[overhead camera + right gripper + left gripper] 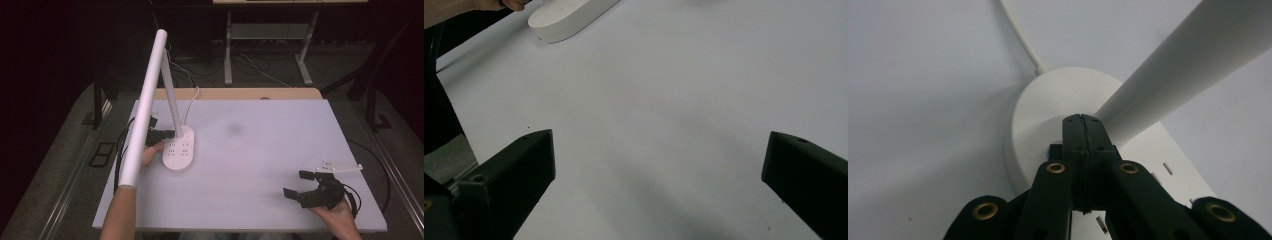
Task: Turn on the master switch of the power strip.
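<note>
Apparently to press a switch, the left gripper (1082,125), jaws closed together, touches the desk lamp base (179,150); the right gripper (301,184) waits wide open.

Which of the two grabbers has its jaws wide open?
The right gripper, near the table's right front corner, gapes open. The left gripper is shut, its tips at the lamp base.

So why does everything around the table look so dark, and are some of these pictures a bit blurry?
High view: the white foam tabletop is lit while the surrounding room falls into shadow. Left gripper view: the left gripper jaws are pressed together and look soft, being so near the lens; the white oval lamp base casts a faint shadow. Right gripper view: the wide-apart jaws of the right gripper blur at the edges.
</note>
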`<state>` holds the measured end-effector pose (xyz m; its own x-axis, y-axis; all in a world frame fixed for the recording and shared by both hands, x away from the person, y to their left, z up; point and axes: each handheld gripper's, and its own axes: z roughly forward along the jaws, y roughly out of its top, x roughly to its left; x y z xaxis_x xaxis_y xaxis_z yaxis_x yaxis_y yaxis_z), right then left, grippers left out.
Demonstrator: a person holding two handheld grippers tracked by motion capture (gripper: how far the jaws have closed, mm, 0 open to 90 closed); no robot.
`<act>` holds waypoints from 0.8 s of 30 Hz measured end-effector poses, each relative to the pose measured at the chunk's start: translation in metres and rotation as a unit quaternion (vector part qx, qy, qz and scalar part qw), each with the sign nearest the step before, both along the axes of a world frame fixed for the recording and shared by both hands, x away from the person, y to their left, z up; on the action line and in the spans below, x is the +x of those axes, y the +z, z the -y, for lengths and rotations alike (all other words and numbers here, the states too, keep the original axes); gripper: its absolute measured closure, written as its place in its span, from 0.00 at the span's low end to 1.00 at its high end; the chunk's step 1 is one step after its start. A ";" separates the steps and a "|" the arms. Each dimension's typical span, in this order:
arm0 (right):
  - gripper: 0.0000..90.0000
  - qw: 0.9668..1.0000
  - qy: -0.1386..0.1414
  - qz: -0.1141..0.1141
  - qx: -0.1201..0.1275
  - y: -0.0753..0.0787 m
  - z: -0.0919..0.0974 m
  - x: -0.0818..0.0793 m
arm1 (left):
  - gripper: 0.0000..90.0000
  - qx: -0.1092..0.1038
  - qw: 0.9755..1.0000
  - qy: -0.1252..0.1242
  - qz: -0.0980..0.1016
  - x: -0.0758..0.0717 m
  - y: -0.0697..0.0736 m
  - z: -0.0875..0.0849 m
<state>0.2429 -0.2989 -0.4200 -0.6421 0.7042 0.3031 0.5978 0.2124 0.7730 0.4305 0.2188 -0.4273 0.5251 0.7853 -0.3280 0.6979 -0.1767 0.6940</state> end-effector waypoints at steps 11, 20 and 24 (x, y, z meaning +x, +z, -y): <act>0.00 1.000 0.002 0.001 0.001 0.000 0.001 -0.002 | 1.00 0.021 0.999 0.031 0.021 -0.002 -0.001 0.001; 0.00 1.000 0.002 0.001 -0.001 0.000 0.001 0.000 | 1.00 0.049 0.998 0.035 0.029 -0.005 0.001 0.007; 0.00 1.000 0.000 0.003 -0.001 0.000 0.002 -0.001 | 1.00 0.047 0.998 0.042 0.028 -0.006 0.001 0.007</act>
<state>0.2420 -0.3009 -0.4196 -0.6432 0.7049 0.2989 0.5939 0.2128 0.7759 0.4249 0.2117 -0.4264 0.4720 0.8531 -0.2223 0.6733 -0.1861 0.7155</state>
